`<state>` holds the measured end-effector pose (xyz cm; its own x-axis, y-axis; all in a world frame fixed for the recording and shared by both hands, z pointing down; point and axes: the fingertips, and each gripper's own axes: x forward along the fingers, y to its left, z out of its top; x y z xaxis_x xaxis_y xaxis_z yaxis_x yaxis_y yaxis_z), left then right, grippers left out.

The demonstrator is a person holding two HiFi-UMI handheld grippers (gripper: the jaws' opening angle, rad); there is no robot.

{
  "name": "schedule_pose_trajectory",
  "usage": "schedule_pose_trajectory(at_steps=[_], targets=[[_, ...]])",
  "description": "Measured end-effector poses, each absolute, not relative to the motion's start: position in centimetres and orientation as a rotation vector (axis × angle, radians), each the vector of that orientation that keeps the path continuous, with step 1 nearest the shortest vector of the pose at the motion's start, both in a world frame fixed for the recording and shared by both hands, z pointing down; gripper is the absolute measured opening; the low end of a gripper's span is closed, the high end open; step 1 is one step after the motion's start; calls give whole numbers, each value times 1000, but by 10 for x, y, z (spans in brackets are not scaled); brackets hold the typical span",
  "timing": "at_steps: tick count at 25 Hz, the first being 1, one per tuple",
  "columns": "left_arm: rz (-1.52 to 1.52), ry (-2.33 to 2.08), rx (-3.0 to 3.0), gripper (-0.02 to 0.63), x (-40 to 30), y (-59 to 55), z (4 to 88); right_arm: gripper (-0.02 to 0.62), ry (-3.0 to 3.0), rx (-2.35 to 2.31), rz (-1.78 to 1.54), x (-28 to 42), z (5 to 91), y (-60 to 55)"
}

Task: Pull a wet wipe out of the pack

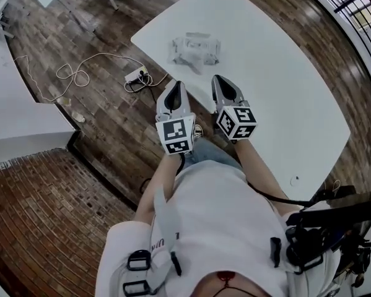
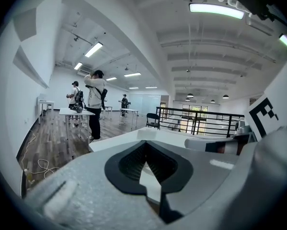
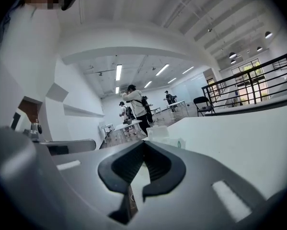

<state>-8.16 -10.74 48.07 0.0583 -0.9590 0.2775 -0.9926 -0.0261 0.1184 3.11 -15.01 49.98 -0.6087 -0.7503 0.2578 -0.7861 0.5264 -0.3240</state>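
Observation:
The wet wipe pack [image 1: 194, 48], a crinkled pale packet, lies on the white table [image 1: 284, 91] near its far-left corner. Both grippers hover at the table's near edge, short of the pack and apart from it. My left gripper [image 1: 176, 85] is just off the edge over the floor, jaws shut with nothing between them. My right gripper [image 1: 222, 79] is over the table's edge, also shut and empty. In the right gripper view the pack [image 3: 161, 132] sits straight beyond the closed tips [image 3: 144, 143]. In the left gripper view the closed tips [image 2: 145, 144] point at the table corner [image 2: 115, 142].
A power strip with looped cables [image 1: 135, 76] lies on the wood floor left of the table. A small dark speck [image 1: 295, 180] sits near the table's right edge. A black railing [image 2: 200, 119] runs behind. People [image 2: 95, 104] stand at distant tables.

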Motion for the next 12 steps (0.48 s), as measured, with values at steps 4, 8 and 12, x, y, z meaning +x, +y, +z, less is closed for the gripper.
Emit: schedule_pose_trajectory(at_steps=[4, 8, 12], targets=[[164, -1969, 2065, 2, -75, -137, 476, 5, -2678, 1273, 699, 26, 508, -173], [200, -1956, 2063, 2, -80, -161, 484, 5, -2631, 1205, 669, 16, 528, -196], [215, -1941, 2051, 2, -92, -176, 491, 61, -2611, 1096, 685, 3, 540, -204]])
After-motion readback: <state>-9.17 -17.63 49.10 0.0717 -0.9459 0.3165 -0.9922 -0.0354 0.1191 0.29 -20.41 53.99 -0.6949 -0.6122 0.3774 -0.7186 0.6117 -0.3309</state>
